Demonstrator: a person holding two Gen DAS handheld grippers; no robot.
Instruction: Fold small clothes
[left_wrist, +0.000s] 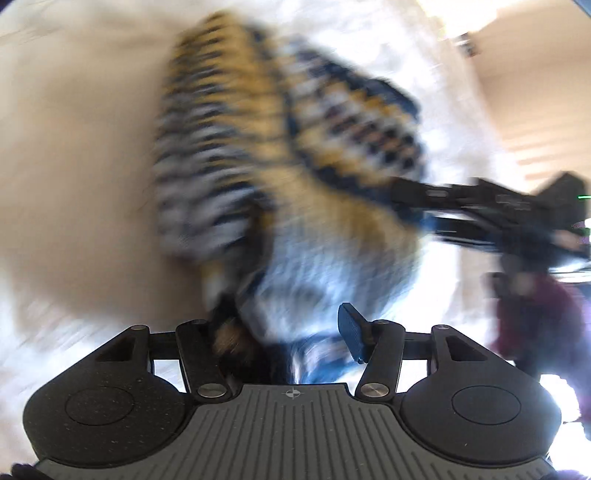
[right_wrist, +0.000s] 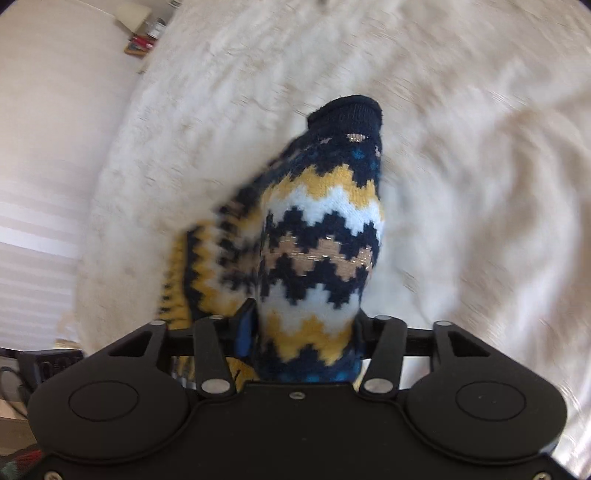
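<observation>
Zigzag-knit sweater (right_wrist: 321, 236) over cream bedding (right_wrist: 461, 166), pinched by left gripper (left_wrist: 284, 343) and right gripper (right_wrist: 306, 332).

You got bright daylight, glare at 1 o'clock, heavy motion blur on left view, fisheye-bent edges.

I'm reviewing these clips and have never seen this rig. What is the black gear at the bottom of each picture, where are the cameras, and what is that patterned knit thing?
No robot arm here: a person carries a handheld two-finger gripper in each hand, each with a fisheye camera looking along its fingers. One picture is from the left gripper, the other from the right gripper. Both hold the same small knitted garment with navy, yellow and white zigzag stripes, lifted over a cream fluffy blanket. The cloth runs between each pair of fingers. The left view is badly motion-blurred; in it the right gripper appears clamped on the garment's far edge, with the person's dark red sleeve behind.
</observation>
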